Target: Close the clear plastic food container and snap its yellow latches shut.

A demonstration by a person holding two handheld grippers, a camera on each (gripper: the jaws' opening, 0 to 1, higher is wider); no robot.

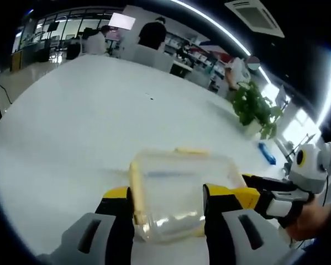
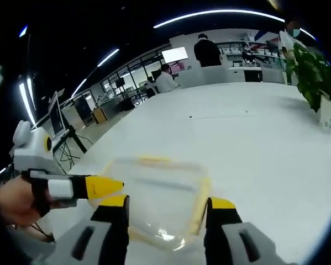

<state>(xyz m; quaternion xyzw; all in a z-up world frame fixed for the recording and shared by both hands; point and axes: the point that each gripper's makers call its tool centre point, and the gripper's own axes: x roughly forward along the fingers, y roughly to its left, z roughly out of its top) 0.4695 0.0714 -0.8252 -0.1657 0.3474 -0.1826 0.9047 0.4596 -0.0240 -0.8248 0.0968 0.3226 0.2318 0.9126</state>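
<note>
A broad white table (image 1: 99, 127) stretches toward glass-walled offices and shelves under curved ceiling light strips (image 2: 220, 14), with a potted plant (image 1: 256, 107), a lit screen (image 2: 174, 54) and people beyond

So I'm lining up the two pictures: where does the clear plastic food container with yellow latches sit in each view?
Left gripper view: the clear plastic food container with yellow latches sits bottom centre, between that claw's jaws.
Right gripper view: it lies bottom centre, between the jaws.
Shared landmark: the leafy green potted plant stands right of centre in the left gripper view and at the right edge in the right gripper view.
</note>
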